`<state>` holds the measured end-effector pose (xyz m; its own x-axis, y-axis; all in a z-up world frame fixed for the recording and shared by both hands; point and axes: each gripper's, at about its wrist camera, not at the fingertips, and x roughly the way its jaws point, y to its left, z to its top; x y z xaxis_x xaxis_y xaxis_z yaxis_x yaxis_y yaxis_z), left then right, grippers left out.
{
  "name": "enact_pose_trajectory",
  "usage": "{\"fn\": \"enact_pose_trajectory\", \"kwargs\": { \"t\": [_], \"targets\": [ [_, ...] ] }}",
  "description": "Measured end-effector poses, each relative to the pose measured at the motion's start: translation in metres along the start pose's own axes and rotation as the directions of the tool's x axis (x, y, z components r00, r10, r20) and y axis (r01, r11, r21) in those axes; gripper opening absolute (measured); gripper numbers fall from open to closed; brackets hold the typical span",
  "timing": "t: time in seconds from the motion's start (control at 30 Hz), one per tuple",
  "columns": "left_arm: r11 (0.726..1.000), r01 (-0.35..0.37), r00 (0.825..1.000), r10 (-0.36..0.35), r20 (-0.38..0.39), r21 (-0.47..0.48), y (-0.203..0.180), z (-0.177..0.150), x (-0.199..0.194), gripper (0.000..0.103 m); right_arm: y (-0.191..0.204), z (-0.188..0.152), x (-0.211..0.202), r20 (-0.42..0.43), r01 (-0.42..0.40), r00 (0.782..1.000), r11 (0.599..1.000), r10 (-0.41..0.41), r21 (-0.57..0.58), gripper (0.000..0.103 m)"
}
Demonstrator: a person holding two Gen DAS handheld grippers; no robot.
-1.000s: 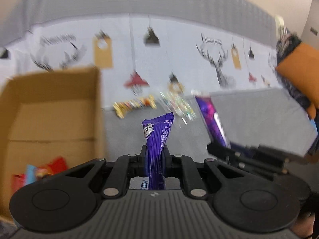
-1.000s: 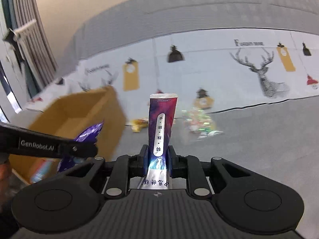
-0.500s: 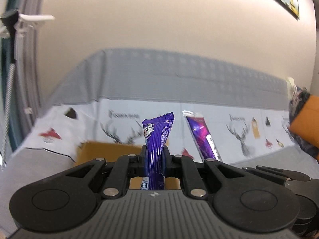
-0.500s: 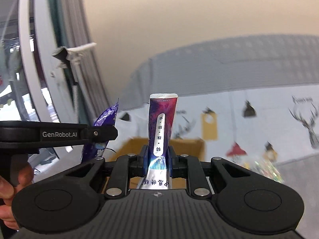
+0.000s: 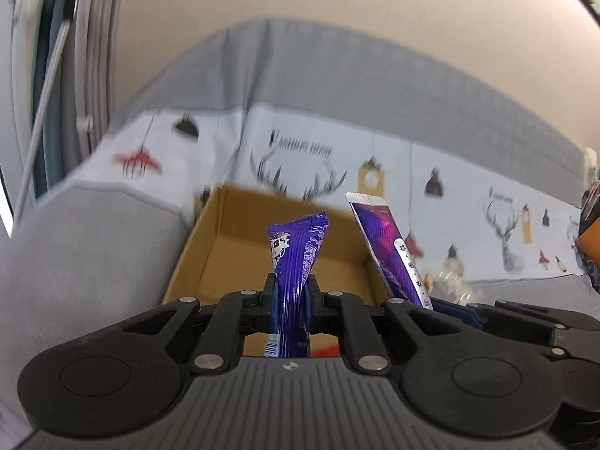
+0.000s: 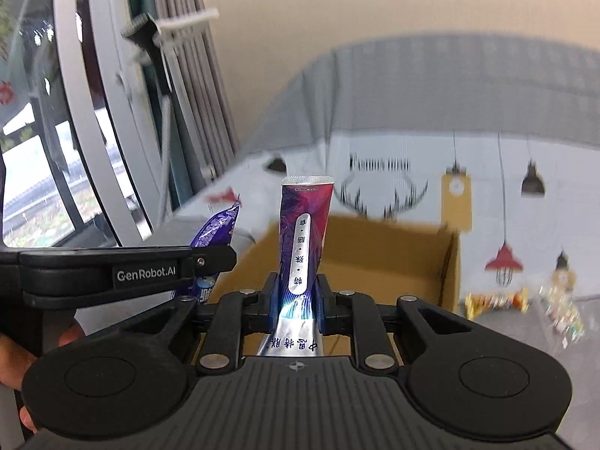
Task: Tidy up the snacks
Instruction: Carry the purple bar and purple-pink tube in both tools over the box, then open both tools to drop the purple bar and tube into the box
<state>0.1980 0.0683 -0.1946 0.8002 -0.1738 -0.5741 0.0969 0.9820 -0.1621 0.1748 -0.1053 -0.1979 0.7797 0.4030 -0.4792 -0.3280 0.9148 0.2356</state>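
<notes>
My left gripper is shut on a blue-purple snack packet that stands upright between its jaws. My right gripper is shut on a purple and magenta snack stick pack with a silver lower end. Both packets hang over the near side of an open cardboard box, which also fills the middle of the right wrist view. The right gripper's pack shows to the right in the left wrist view. The left gripper and its packet sit at the left of the right wrist view.
The box rests on a grey sofa seat before a cushion printed with deer and lamps. Loose wrapped snacks lie on the seat right of the box. A red wrapper shows inside the box. A window and curtain stand left.
Both grippers have swung left, carrying their packets from over the loose snacks to over the near side of the box. The box now sits centred in both views. Neither grip changed.
</notes>
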Motion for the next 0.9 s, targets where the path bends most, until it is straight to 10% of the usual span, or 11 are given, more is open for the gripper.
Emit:
{"fn": "enact_pose_trajectory", "kwargs": {
  "t": [0.43, 0.7, 0.77, 0.83, 0.9],
  "targets": [
    [0.999, -0.045, 0.981, 0.04, -0.191, -0.019, 0.035, -0.049, 0.071, 0.014, -0.011, -0.055, 0.069, -0.236, 0.077, 0.969, 0.997, -0.068, 0.029, 0.02],
    [0.998, -0.053, 0.976, 0.045, -0.212, -0.033, 0.032, -0.048, 0.062, 0.014, -0.006, -0.058, 0.066, -0.239, 0.064, 0.969, 0.998, -0.057, 0.025, 0.022],
    [0.997, -0.051, 0.973, 0.038, -0.227, -0.054, 0.028, -0.038, 0.052, 0.053, -0.008, -0.053, 0.06, -0.228, 0.061, 0.973, 0.997, -0.047, 0.051, 0.033],
    [0.997, -0.056, 0.976, 0.044, -0.215, -0.047, 0.02, -0.026, 0.034, 0.097, -0.011, -0.045, 0.049, -0.203, 0.066, 0.978, 0.995, -0.05, 0.073, 0.07],
    [0.997, -0.071, 0.984, 0.072, -0.164, 0.013, 0.005, -0.017, 0.013, 0.103, -0.012, -0.038, 0.032, -0.157, 0.068, 0.986, 0.995, -0.056, 0.071, 0.08]
  ]
}}
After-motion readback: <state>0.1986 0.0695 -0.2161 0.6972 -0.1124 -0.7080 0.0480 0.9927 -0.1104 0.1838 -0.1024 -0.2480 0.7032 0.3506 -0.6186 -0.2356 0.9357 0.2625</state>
